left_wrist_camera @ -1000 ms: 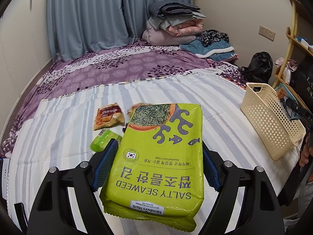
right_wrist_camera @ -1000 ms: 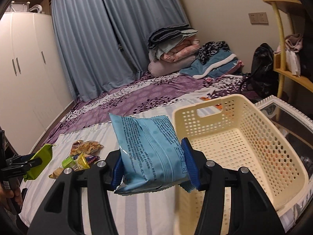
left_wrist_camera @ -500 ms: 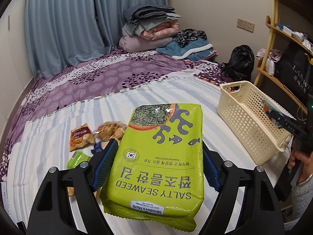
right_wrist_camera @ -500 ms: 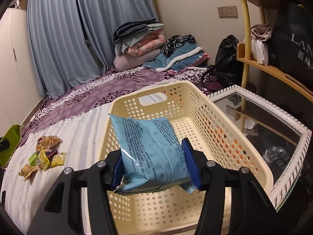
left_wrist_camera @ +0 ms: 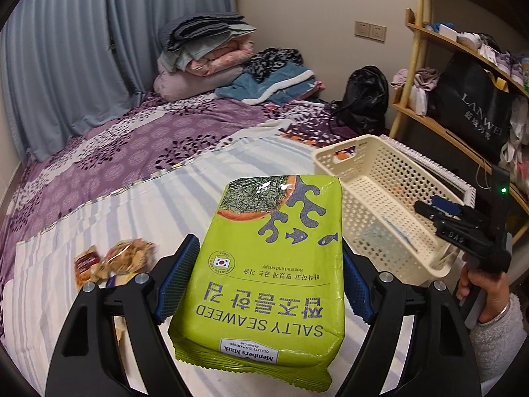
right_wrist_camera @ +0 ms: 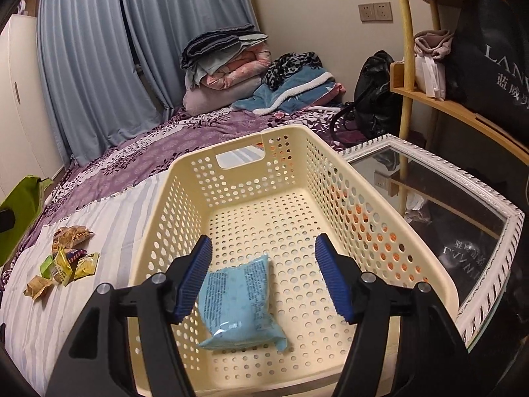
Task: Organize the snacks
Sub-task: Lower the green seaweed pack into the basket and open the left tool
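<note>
Left gripper is clamping the green seaweed bag by its two long sides, so the bag's long axis is running straight out along the fingers, with the sealed bottom edge hanging nearest the camera. From this gripper the cream basket is sitting ahead and to the right on the striped bed, its long axis angling away toward the far end. The right gripper is already hovering over the basket's near end with its jaws opening; the blue snack packet is lying free on the basket floor below them, touching neither pad. The coming drop probably turns on swinging the seaweed bag rightward and lining its length with the basket's, landing it in the bare far half. Loose small snacks are waiting on the bed to the left.
</note>
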The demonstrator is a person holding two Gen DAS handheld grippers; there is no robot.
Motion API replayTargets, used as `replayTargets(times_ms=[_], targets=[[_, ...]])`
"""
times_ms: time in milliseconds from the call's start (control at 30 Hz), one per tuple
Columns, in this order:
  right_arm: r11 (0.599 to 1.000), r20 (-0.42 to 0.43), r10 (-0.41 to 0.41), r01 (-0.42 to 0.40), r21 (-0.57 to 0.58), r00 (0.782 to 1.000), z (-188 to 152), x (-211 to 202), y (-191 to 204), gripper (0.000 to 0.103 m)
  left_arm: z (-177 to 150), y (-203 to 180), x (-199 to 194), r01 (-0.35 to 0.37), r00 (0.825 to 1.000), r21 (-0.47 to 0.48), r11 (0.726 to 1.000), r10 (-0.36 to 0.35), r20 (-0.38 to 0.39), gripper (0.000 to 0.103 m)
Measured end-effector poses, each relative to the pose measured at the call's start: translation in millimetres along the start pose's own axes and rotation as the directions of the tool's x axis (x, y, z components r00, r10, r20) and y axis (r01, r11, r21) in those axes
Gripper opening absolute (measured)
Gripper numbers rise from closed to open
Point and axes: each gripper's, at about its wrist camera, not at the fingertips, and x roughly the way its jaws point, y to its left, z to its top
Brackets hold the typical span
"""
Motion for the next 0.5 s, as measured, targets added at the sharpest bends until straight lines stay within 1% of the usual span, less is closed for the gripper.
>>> replayTargets(times_ms=[67,133,233,300,400,500], targets=[[1.000,0.001,0.000,0.000,0.004,1.000,0,0,-2,0.066,8,-13,6,0.027,1.000,0.025,0.999,-0.027,0.003,0.081],[1.000,0.005,-0.002,0.002,0.000,1.000,-1,-1,-3,0.071,15,-25,12,0.044,0.999,0.049,0.998,-0.045,0.006,0.081],[1.000,0.009,0.006,-0.006,-0.002,1.000,-1,-3,-4,0.073,29,-44,23,0.069,0.998,0.084,0.994,-0.070,0.008,0.081],[1.000,0.010,0.006,-0.005,-0.007,1.000,-1,-4,-4,0.074,39,-57,33,0.099,0.995,0.097,0.990,-0.100,0.005,0.081],[1.000,0.013,0.009,-0.008,-0.024,1.000,-1,-6,-2,0.084,53,-71,46,0.135,0.991,0.109,0.985,-0.136,0.000,0.081],[0.999,0.017,0.006,-0.005,-0.034,1.000,-2,-8,0,0.084,66,-87,61,0.162,0.987,0.118,0.980,-0.162,-0.009,0.081]])
